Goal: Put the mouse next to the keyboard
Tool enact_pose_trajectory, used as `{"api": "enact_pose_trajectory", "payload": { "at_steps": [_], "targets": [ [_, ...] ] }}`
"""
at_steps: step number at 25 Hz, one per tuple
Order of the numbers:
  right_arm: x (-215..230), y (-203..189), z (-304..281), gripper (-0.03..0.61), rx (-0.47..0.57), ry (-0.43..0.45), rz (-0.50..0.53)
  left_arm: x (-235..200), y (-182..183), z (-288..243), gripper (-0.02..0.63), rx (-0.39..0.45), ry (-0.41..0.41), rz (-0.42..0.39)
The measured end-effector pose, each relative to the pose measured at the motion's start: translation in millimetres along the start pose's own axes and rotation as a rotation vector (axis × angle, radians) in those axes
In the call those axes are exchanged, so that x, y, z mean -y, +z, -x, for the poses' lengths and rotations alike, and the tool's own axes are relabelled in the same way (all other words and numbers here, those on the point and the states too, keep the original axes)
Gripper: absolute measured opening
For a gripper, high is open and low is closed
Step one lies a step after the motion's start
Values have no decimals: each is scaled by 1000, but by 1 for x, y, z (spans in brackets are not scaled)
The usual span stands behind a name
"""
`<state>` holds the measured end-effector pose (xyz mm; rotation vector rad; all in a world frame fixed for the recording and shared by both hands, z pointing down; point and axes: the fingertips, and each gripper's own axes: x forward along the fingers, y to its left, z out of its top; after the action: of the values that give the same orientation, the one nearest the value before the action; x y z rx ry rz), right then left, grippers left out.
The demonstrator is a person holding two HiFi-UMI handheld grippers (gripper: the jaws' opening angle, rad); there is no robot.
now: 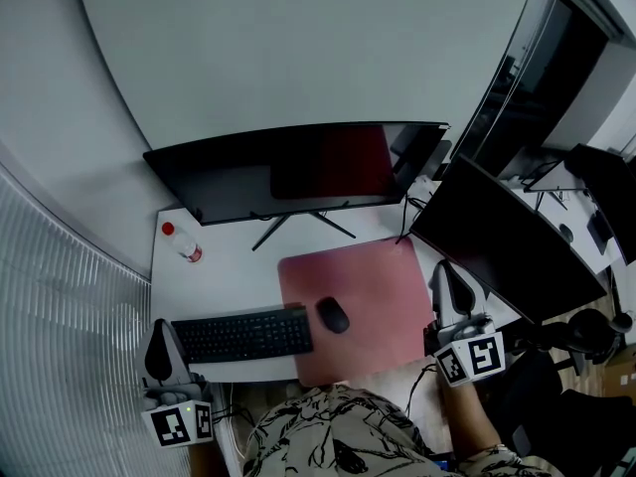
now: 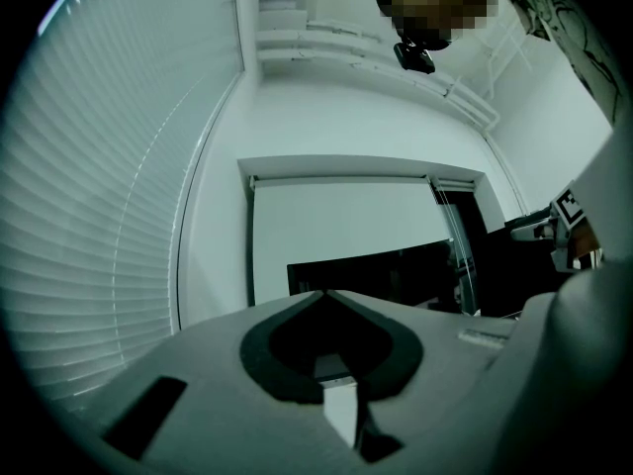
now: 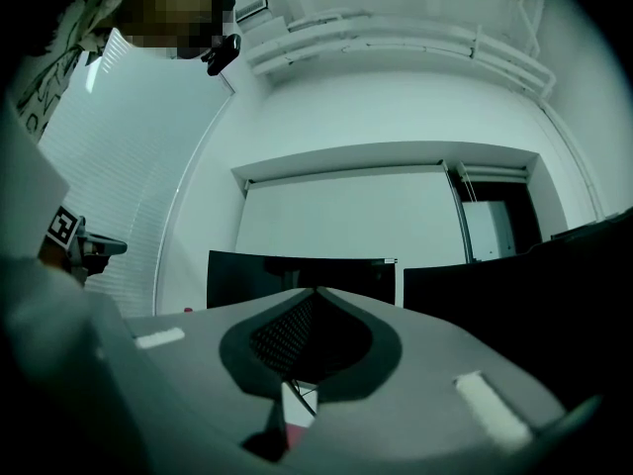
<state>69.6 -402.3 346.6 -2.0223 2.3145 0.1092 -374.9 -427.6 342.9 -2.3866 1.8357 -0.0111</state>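
A black mouse (image 1: 332, 315) lies on the left part of a red mouse pad (image 1: 383, 291), just right of the black keyboard (image 1: 242, 334) on the white desk (image 1: 224, 266). My left gripper (image 1: 158, 328) hovers at the desk's front left corner, left of the keyboard, jaws shut and empty. My right gripper (image 1: 446, 269) stands off the pad's right edge, also shut on nothing. In the left gripper view the gripper (image 2: 324, 295) has its jaws meeting at the tip. The right gripper view shows that gripper (image 3: 316, 291) closed the same way. Both point towards the monitor.
A wide dark monitor (image 1: 298, 172) stands at the back of the desk, a second one (image 1: 507, 246) angled at the right. A small bottle with a red cap (image 1: 182, 241) lies at the back left. Window blinds (image 1: 60, 316) run along the left. A chair (image 1: 586, 331) is at the right.
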Motion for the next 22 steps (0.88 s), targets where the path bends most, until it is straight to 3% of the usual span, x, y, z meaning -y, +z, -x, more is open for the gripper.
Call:
{"api": "enact_pose_trajectory", "payload": {
  "at_steps": [22],
  "targets": [
    [-3,-17,-5,6,-24,3,8,2,-9,-6,-2,1,0,17]
  ]
}}
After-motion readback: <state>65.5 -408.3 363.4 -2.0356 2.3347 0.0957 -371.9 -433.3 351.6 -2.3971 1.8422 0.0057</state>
